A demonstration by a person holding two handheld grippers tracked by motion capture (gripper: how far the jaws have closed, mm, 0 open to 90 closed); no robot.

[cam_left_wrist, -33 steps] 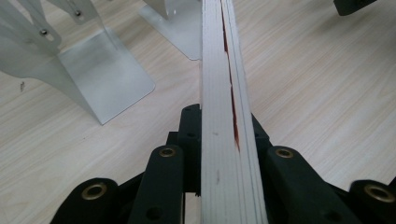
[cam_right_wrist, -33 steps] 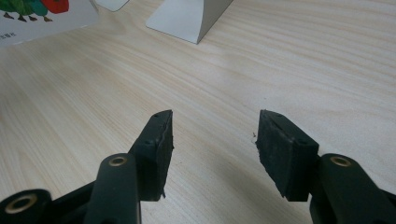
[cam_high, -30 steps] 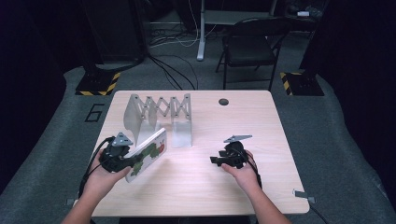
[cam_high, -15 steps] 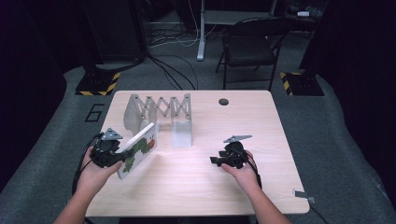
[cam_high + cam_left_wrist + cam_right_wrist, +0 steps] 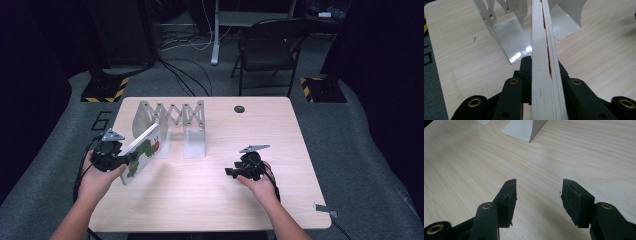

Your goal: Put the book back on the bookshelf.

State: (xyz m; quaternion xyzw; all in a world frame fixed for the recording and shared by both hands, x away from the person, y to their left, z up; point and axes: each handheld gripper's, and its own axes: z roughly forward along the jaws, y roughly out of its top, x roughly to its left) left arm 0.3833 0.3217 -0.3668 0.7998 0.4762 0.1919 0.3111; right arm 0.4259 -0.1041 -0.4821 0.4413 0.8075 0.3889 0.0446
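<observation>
Main risk as I judge it: the book (image 5: 143, 159), clamped edge-on in my left gripper (image 5: 116, 159) above the tabletop (image 5: 210, 200), clips a plate of the expanding rack (image 5: 172, 122) and shoves it. The rack's slots stand empty. My right gripper (image 5: 537, 195) rests apart, fingers partly spread, holding nothing.

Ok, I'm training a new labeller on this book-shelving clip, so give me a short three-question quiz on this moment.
1. True or false: the left gripper is shut on the book.
2. What stands between the right gripper's jaws? A) the book B) nothing C) the rack's foot
3. Which thing on the table has a zigzag middle section?

Key: 1 true, the jaws clamp the book's edge. 2 B, the jaws stand apart over bare wood. 3 the metal book rack.
</observation>
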